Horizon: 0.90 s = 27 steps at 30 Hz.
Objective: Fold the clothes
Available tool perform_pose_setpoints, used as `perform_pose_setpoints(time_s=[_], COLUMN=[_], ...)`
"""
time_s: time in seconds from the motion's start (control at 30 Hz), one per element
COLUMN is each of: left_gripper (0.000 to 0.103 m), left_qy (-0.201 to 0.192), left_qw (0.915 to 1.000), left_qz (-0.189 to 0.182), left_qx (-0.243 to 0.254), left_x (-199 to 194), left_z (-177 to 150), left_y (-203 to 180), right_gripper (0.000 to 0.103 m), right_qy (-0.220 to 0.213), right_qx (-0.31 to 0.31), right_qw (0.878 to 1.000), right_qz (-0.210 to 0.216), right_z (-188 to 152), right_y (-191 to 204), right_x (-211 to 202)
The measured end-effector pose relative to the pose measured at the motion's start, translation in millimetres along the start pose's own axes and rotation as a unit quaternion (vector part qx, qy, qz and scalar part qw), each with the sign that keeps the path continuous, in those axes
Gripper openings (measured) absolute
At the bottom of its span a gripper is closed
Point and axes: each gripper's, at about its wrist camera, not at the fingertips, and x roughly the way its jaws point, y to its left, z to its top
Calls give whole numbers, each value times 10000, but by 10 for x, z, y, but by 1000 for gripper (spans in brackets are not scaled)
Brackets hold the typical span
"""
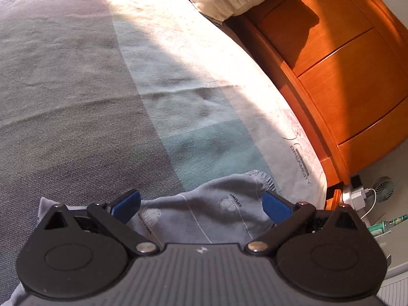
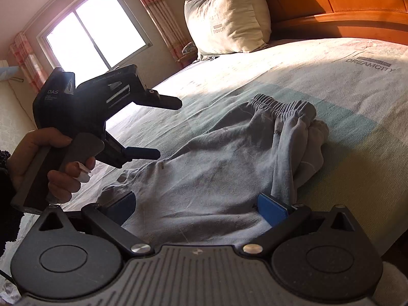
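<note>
Grey elastic-waisted cotton trousers [image 2: 229,153] lie rumpled on the bed; left gripper [image 2: 163,127] and right gripper [image 2: 196,206] both spread, presumably approaching for grasps

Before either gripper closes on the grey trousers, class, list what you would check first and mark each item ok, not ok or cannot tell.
1. Left gripper open, nothing held: ok.
2. Right gripper open: ok.
3. Grey trousers lie on the bed: ok.
4. Trousers spread flat: not ok, bunched near the waistband.
5. Cloth between the right gripper's blue pads: ok.
6. Pillow away from the trousers: ok.
</note>
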Motion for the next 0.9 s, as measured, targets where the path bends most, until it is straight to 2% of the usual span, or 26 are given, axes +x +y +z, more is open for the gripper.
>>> perform_pose_setpoints(time_s=[0.1,0.17,0.2,0.23,0.27,0.37,0.47,0.67,0.8,0.9], left_gripper=[102,102,102,102,97,99,99,100,100,100], left_qy=[177,340,343,303,225,-130,-94,416,500,551], left_qw=[9996,9989,9986,9976,9977,9982,9976,9901,9847,9862], left_qz=[-122,5,221,520,601,582,567,734,982,1085], left_qx=[198,311,331,331,226,-18,385,1118,1351,1122], left_x=[-36,3,23,42,32,-132,-307,-598,-747,-863], left_z=[-84,-156,-184,-207,-206,-166,-138,-375,-662,-839], left_y=[-56,-44,-10,40,98,146,-40,-350,-348,-217], right_gripper=[103,103,103,103,103,103,103,103,103,103], right_qy=[4,4,4,4,5,2,-3,-128,-234,216], right_qx=[-57,-64,-60,-56,-53,-52,-61,-280,-928,-1478], right_qw=[10000,10000,10000,10000,10000,10000,10000,9994,9941,9869], right_qz=[-37,-46,-43,-41,-39,-30,-30,130,514,608], right_z=[-7,-8,-5,-1,2,5,3,-18,-71,-140], right_y=[19,22,18,13,9,5,4,81,287,502], right_x=[1,1,2,3,5,3,1,-68,-149,-46])
